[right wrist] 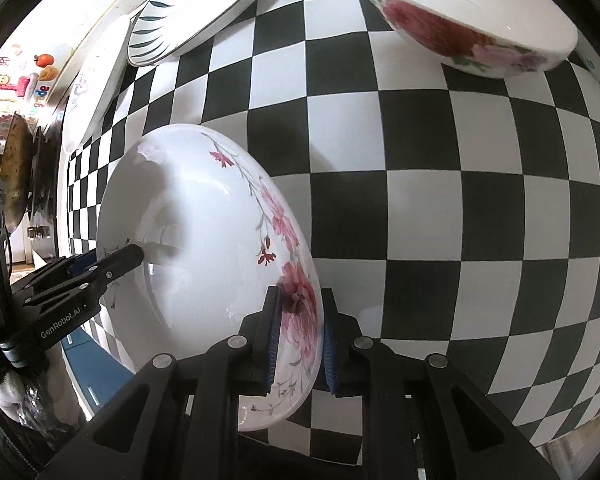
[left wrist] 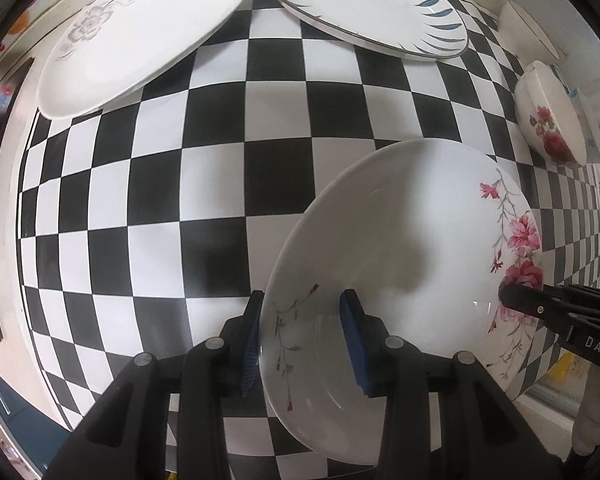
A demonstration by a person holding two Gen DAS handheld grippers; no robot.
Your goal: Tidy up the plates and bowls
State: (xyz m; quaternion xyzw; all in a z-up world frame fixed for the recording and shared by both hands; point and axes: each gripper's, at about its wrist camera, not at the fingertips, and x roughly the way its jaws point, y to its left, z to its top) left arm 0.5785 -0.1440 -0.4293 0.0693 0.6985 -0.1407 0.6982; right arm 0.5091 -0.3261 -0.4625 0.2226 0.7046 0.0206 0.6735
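A deep white plate with pink blossoms (left wrist: 400,240) (right wrist: 204,240) is held between both grippers over the checkered tabletop (left wrist: 220,168). My left gripper (left wrist: 304,340) is shut on its left rim, one blue pad outside and one inside. On the opposite, flowered rim my right gripper (right wrist: 300,344) is shut. Each gripper also shows in the other view: the right gripper (left wrist: 540,308) at the plate's far edge, the left gripper (right wrist: 116,260) at its left edge.
At the back lie a white plate with a grey flower (left wrist: 140,36) (right wrist: 100,80) and a plate with blue leaf marks (left wrist: 368,8) (right wrist: 204,12). A rose-painted bowl (left wrist: 552,120) (right wrist: 460,20) and a plain white bowl (left wrist: 528,28) stand at the right.
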